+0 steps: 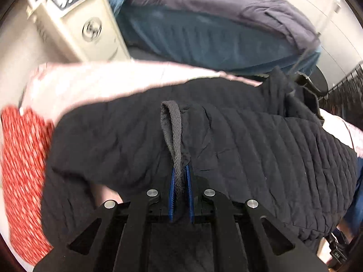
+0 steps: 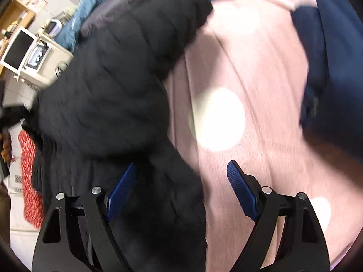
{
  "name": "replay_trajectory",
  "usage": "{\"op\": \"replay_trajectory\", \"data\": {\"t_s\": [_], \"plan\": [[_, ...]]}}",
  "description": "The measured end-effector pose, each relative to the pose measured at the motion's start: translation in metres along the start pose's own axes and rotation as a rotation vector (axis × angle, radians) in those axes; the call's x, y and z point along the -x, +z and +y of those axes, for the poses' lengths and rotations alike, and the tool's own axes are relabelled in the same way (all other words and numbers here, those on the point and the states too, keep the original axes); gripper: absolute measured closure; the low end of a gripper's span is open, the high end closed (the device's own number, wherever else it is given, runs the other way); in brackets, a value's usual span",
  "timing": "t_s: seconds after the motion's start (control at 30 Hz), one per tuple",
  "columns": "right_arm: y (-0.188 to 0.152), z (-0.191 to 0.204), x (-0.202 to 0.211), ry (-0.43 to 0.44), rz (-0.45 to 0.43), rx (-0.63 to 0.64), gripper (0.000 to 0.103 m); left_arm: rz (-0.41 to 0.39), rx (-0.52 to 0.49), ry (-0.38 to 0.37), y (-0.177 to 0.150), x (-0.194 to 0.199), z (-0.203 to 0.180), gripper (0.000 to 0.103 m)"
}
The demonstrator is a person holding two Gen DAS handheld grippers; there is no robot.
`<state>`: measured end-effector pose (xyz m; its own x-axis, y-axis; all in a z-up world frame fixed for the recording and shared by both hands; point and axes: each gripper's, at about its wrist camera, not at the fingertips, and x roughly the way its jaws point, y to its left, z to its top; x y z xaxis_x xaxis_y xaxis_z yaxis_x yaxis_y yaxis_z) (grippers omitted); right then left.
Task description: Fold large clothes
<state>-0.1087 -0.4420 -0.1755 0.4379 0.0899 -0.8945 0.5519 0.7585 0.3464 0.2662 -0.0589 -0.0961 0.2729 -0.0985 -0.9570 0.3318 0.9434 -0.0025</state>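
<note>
A black quilted jacket (image 1: 249,140) lies spread on a pink bedspread (image 1: 95,83). My left gripper (image 1: 180,170) is shut on the jacket's collar edge beside its grey hanging loop (image 1: 172,127). In the right wrist view the same black jacket (image 2: 109,95) is bunched on the left over the pink bedspread (image 2: 261,72). My right gripper (image 2: 181,170) is open, with its left finger (image 2: 122,185) over the jacket's edge and its right finger (image 2: 240,192) over bare bedspread. It holds nothing.
A red patterned cloth (image 1: 20,163) lies at the left. A dark blue garment (image 2: 326,63) lies at the right on the bed. A heap of grey and teal bedding (image 1: 215,22) and a cream appliance (image 1: 74,22) stand beyond the bed.
</note>
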Motion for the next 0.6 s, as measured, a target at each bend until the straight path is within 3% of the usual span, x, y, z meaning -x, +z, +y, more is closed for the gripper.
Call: {"op": "replay_trajectory", "data": {"t_s": [0.03, 0.07, 0.1, 0.13, 0.17, 0.27, 0.4, 0.5, 0.6], "plan": [[0.006, 0.004, -0.002, -0.003, -0.014, 0.004, 0.023, 0.008, 0.005, 0.0, -0.004, -0.003, 0.0, 0.094], [0.009, 0.007, -0.004, -0.008, -0.009, 0.014, 0.035, 0.011, -0.001, 0.006, -0.009, -0.004, 0.0, 0.094], [0.014, 0.013, -0.01, -0.009, 0.009, 0.05, 0.052, 0.011, -0.007, 0.003, -0.014, -0.003, -0.003, 0.094], [0.017, 0.018, -0.013, -0.018, 0.025, 0.095, 0.077, 0.014, -0.01, -0.008, -0.015, -0.004, -0.005, 0.094], [0.02, 0.023, -0.012, -0.038, 0.031, 0.122, 0.081, 0.018, -0.013, -0.025, -0.018, -0.004, -0.007, 0.094], [0.025, 0.026, 0.017, -0.112, -0.068, 0.133, 0.088, 0.022, -0.049, -0.046, -0.023, -0.009, -0.017, 0.094], [0.019, 0.015, 0.048, -0.2, -0.114, 0.085, 0.09, 0.049, -0.099, -0.069, -0.038, -0.022, -0.043, 0.094], [0.008, 0.004, 0.037, -0.231, -0.059, 0.072, 0.09, 0.051, -0.196, 0.025, -0.053, -0.041, -0.069, 0.091], [0.002, -0.002, 0.018, -0.256, -0.012, 0.092, 0.088, 0.066, -0.283, 0.104, -0.067, -0.062, -0.081, 0.083]]}}
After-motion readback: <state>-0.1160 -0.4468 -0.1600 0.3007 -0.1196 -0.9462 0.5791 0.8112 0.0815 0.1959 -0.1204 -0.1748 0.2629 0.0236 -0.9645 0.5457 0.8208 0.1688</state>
